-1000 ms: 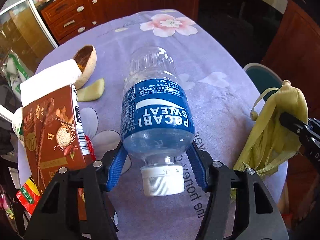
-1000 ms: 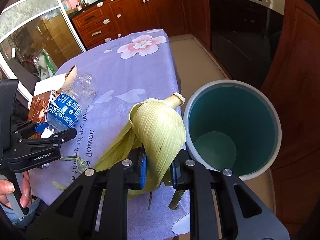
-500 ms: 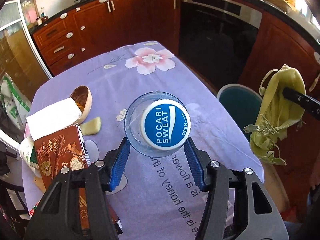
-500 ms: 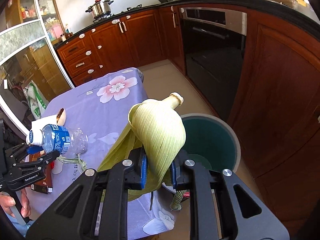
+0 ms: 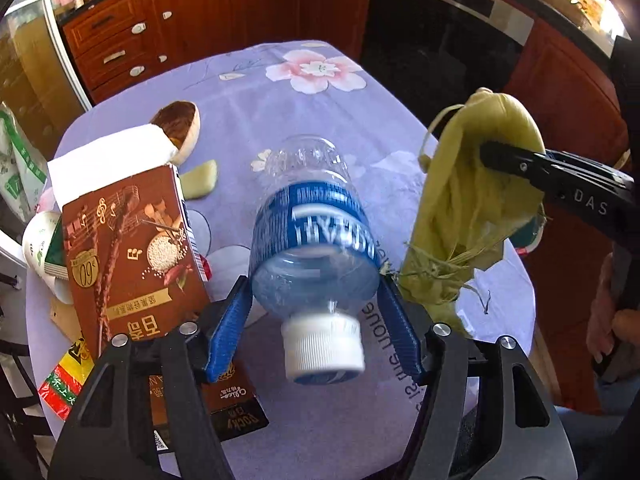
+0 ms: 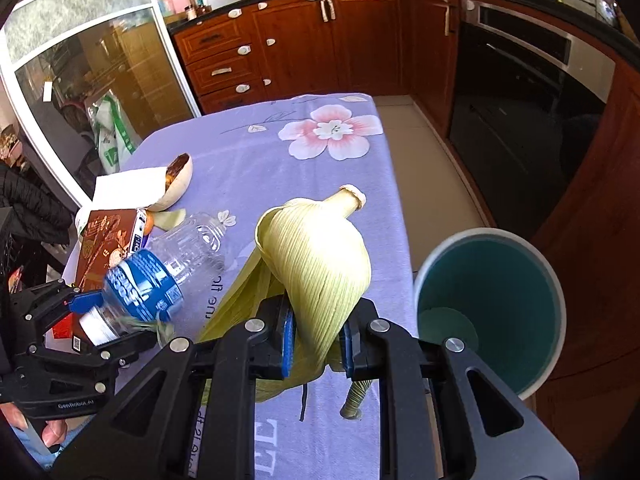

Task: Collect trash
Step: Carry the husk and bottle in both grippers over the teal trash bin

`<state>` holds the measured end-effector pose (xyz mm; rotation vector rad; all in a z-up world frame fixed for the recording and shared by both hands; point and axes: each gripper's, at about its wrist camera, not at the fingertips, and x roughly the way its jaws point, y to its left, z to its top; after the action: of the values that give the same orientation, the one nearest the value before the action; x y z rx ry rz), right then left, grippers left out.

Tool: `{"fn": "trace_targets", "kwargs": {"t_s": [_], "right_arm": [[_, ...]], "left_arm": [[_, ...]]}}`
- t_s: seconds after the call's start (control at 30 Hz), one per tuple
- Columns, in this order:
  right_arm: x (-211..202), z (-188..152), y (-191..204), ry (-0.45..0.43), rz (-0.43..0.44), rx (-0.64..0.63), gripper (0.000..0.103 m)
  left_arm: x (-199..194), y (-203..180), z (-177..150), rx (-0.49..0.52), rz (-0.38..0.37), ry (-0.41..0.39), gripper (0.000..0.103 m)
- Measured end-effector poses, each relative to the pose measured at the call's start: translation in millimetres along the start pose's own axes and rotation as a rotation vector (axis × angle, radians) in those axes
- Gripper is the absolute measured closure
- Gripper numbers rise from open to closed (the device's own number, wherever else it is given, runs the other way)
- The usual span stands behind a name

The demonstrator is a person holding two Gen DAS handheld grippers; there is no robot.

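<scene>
Your left gripper (image 5: 314, 316) is clamped on the plastic bottle (image 5: 314, 236) at its shoulder, just above the white cap (image 5: 323, 346), so the cap points back at you and the clear base points out over the table (image 5: 320, 128); gripping at that narrowing shoulder likely keeps the slippery body from sliding out of the blue pads. The bottle looks blurred, so it may be turning in your grip. Your right gripper (image 6: 316, 342) is clenched on the corn husk (image 6: 320, 256) low on its bunched leaves, with the stalk end tipped up and away and loose strands trailing below the jaws; pinching the bundle where the leaves gather holds the whole husk as one piece. Both pieces of trash are lifted clear of the purple flowered cloth, side by side and near each other. The teal trash bin (image 6: 556, 300) stands on the floor just past the table's right edge, open and close under your right gripper, so the husk seems the natural first drop. On the table remain a brown snack box (image 5: 136, 248), a white napkin (image 5: 108, 160) and a fruit rind (image 5: 180, 124), which by my reading come later. Watch that the husk's dangling strands do not snag the bin rim.
</scene>
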<state>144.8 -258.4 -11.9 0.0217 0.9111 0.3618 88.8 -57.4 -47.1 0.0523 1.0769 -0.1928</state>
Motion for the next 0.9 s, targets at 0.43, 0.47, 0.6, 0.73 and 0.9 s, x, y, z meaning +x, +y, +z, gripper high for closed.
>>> {"fn": "trace_targets", "kwargs": {"t_s": [0.43,0.47,0.6,0.73,0.9], "right_arm": [[6,-11,3,0.046,-0.047,0.021,0.086],[3,-11,0,0.038,-0.058,0.027,0.086],[-15,-4,-17,-0.018,-0.094,0.063,0.086],[-41,3,-40,-0.086,-0.143,0.110,0.086],[-76,6,-87,-0.168,-0.251,0.193,0.086]], "left_arm": [[42,6,-1,0.000,0.022,0.088,0.034],[40,5,-3,0.006,0.038,0.072,0.035],[26,2,-1,0.025,0.050,0.012,0.035],[8,-1,10,0.027,0.045,-0.033,0.035],[-10,-35,40,0.109,-0.021,-0.090,0.035]]}}
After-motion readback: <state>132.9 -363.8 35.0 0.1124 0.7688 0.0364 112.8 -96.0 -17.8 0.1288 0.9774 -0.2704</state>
